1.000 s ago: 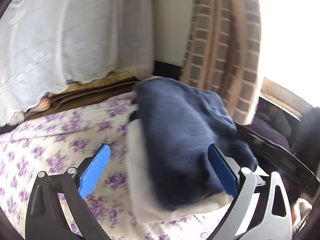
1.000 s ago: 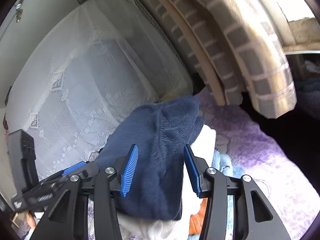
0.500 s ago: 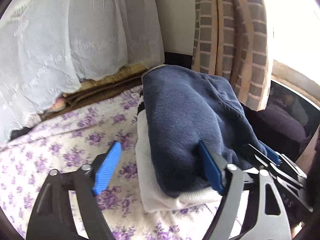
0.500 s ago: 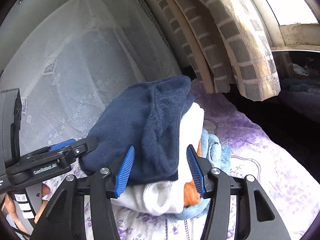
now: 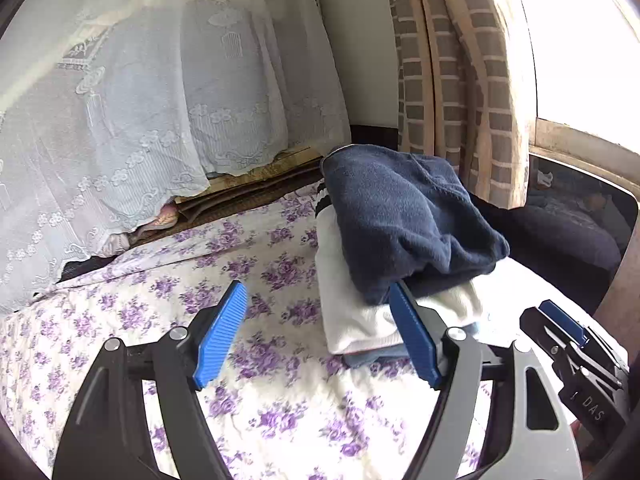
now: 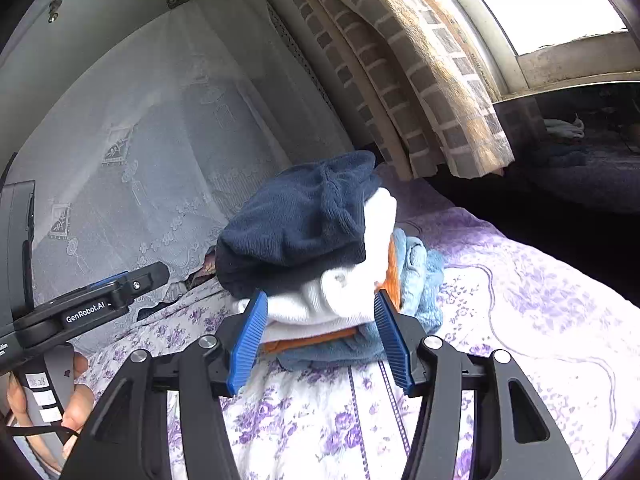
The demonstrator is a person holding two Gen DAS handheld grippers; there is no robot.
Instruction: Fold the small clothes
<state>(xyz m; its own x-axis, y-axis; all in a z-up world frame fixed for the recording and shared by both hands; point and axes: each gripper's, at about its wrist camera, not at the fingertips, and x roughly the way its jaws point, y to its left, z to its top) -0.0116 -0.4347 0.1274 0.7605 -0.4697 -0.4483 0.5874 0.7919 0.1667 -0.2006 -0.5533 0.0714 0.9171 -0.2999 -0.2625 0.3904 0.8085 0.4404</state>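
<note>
the folded navy garment (image 6: 304, 224) is sitting atop the pile of folded clothes (image 6: 340, 304) on the bed (image 6: 520, 320). both hand-held grippers, left (image 5: 316, 344) and right (image 6: 320, 340), are standing released, the right's jaws having just been opening, nothing pinched. i'd be backing away level, not nudging the stack.

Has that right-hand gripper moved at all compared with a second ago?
Yes. The right gripper has backed away from the navy garment: it straddled it before, and now its opening jaws sit at the stack's near edge, gripping nothing.

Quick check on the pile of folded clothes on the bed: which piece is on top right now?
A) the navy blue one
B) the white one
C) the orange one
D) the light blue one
A: the navy blue garment caps the pile, with the white one, the orange one and the light blue one beneath it.
</note>
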